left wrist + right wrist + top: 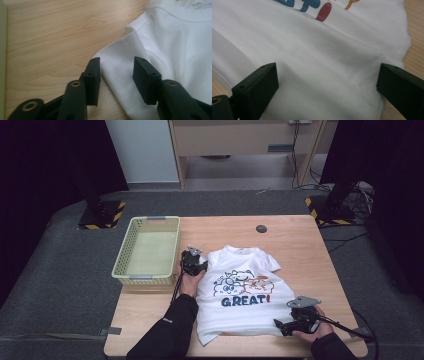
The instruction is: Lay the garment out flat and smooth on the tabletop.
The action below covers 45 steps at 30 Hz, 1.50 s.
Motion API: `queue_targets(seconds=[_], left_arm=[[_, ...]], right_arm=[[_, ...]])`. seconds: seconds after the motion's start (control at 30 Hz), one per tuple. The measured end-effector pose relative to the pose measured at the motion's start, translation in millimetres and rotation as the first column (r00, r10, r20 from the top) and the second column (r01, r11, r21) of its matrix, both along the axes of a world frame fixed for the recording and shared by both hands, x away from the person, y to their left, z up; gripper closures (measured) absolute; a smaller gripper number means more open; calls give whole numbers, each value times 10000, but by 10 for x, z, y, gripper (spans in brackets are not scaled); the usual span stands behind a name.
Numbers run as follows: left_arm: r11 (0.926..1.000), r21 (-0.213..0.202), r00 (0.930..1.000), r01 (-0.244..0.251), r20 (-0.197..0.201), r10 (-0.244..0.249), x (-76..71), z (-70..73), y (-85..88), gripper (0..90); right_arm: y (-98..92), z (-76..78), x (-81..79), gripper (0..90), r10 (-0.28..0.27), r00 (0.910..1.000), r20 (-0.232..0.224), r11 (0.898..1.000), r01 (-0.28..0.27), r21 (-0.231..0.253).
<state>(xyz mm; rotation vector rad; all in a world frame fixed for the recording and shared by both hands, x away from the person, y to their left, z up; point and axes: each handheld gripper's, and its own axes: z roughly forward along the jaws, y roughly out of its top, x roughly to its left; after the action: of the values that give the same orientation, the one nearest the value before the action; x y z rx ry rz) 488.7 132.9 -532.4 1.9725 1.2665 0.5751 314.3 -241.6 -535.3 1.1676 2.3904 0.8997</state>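
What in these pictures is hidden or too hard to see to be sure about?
- T-shirt neck label: high view, too small to read; left gripper view, cut off by the top edge.
- Left gripper: left gripper view, whether its pads press the sleeve cannot be told.
- Shirt hem: right gripper view, cut off by the bottom edge between the right gripper jaws.
- Basket inside: high view, near wall hides part of its floor.

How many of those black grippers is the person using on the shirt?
2. The left gripper is at the shirt's sleeve, next to the basket. The right gripper is at the shirt's bottom hem, near the table's front edge.
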Motion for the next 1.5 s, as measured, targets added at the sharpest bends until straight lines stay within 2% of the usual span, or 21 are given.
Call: queue_targets(seconds=[0.17,0.5,0.67,0.8,0.87,0.97,1.03,1.2,1.33,1.5], left_arm=[[9991,-426,10000,16,72,-13,-23,-27,4,683],[9994,-119,9992,317,248,-314,-57,-23,-39,854],[9989,-138,9986,450,271,-446,-78,-15,-20,873],[9975,-462,9981,527,341,-511,-94,68,-2,875],[9950,-744,9966,669,530,-630,-116,158,-17,875],[9896,-933,9915,1094,806,-1020,-161,320,-84,875],[9836,-1132,9864,1404,1022,-1290,-204,410,-154,875],[9668,-1272,9695,2217,1349,-2046,-313,583,-383,875],[9540,-1358,9589,2672,1351,-2493,-382,633,-550,875],[9455,-1202,9507,3027,1075,-2907,-449,567,-757,874]], right_arm=[[-2,0,1,40,22,10000,12,10000,-22,-10],[-6,-1,0,39,59,10000,25,10000,-59,-21],[-6,0,1,39,63,10000,17,10000,-62,-22],[-6,-1,1,39,58,10000,23,10000,-58,-21],[-6,-1,3,39,68,10000,16,10000,-68,-18],[-6,1,2,39,61,10000,-9,10000,-61,-20],[-6,0,3,39,69,10000,15,10000,-69,-21],[-6,0,1,39,63,10000,20,10000,-63,-26],[-6,0,3,39,65,10000,15,10000,-65,-18],[-6,0,2,39,74,10000,20,10000,-74,-20]])
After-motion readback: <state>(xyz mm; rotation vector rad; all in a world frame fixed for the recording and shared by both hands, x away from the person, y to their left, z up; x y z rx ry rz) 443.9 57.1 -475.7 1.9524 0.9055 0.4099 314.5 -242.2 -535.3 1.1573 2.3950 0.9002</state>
